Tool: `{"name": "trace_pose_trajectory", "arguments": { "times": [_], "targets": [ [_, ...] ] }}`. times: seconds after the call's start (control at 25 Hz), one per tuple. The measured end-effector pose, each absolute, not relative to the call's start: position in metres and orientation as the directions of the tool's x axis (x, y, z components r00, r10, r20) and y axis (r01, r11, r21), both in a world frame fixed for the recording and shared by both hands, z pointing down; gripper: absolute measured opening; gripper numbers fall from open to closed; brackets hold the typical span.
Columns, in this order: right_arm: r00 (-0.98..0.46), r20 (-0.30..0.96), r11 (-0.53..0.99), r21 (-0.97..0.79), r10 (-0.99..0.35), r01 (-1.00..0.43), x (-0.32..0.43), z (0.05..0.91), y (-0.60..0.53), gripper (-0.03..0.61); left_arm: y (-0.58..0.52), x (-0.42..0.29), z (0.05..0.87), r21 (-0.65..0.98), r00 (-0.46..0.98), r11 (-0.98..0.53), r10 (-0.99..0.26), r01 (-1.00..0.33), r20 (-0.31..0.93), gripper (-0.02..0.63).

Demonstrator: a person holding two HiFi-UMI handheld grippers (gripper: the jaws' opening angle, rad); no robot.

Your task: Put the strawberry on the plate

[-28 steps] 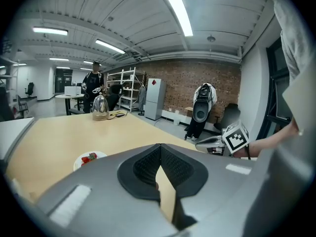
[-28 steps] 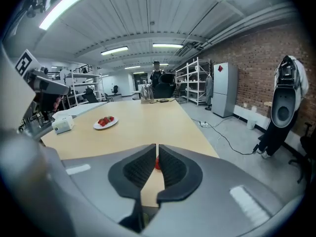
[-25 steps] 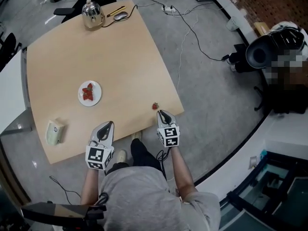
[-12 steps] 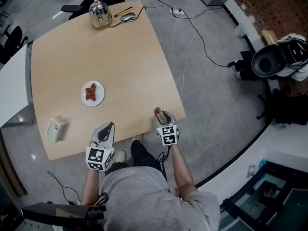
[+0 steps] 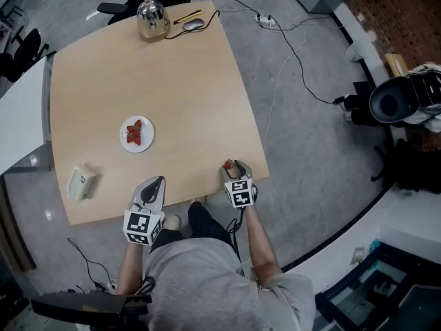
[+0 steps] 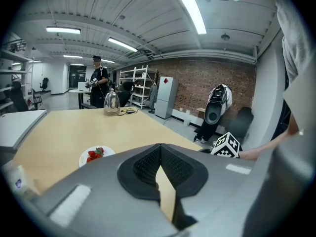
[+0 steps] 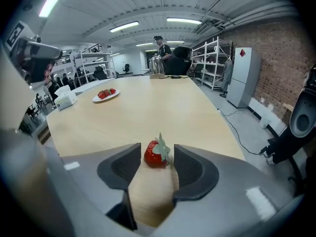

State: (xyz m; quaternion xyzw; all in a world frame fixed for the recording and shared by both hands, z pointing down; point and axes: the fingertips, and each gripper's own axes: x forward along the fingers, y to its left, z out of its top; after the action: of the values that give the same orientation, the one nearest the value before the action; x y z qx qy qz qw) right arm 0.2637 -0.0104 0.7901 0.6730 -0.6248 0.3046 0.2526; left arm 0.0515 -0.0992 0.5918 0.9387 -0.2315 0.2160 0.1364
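Head view: a wide desk (image 5: 172,81). My left gripper (image 5: 156,183) hangs at its 6 o'clock edge, fingers pressed together on nothing. My right gripper (image 5: 236,165) is at 5 o'clock, fingers opening wide. The plate (image 5: 143,144), carrying red berries, lies well apart at 10 o'clock from it. The strawberry (image 7: 154,155) rests on the desk between the right fingers, unpinched, so I judge grasp, carry and placing all remain. Only the right gripper view shows the gaps beside it; only the head view shows the route.
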Motion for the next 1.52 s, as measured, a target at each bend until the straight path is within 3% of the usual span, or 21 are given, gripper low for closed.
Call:
{"name": "trace_pose_trajectory", "arguments": {
  "times": [0.12,0.28,0.88,1.52],
  "targets": [
    [0.03,0.73,-0.075,-0.03,-0.683,-0.997,0.265,0.795,-0.014,0.212,-0.101,0.052,0.593,0.154,0.796,-0.852,-0.382,-0.5,0.47,0.02],
    [0.037,0.736,-0.077,-0.021,-0.676,-0.997,0.266,0.792,-0.014,0.161,-0.102,0.054,0.592,0.151,0.793,-0.851,-0.385,-0.503,0.472,0.02],
    [0.067,0.665,-0.119,-0.033,-0.743,-0.992,0.28,0.763,-0.023,0.155,-0.104,0.055,0.586,0.144,0.795,-0.848,-0.402,-0.511,0.454,0.02],
    [-0.004,0.551,-0.056,-0.092,-0.835,-0.994,0.251,0.694,-0.05,0.152,-0.111,0.033,0.573,0.119,0.764,-0.8,-0.502,-0.589,0.406,0.02]
  ]
}}
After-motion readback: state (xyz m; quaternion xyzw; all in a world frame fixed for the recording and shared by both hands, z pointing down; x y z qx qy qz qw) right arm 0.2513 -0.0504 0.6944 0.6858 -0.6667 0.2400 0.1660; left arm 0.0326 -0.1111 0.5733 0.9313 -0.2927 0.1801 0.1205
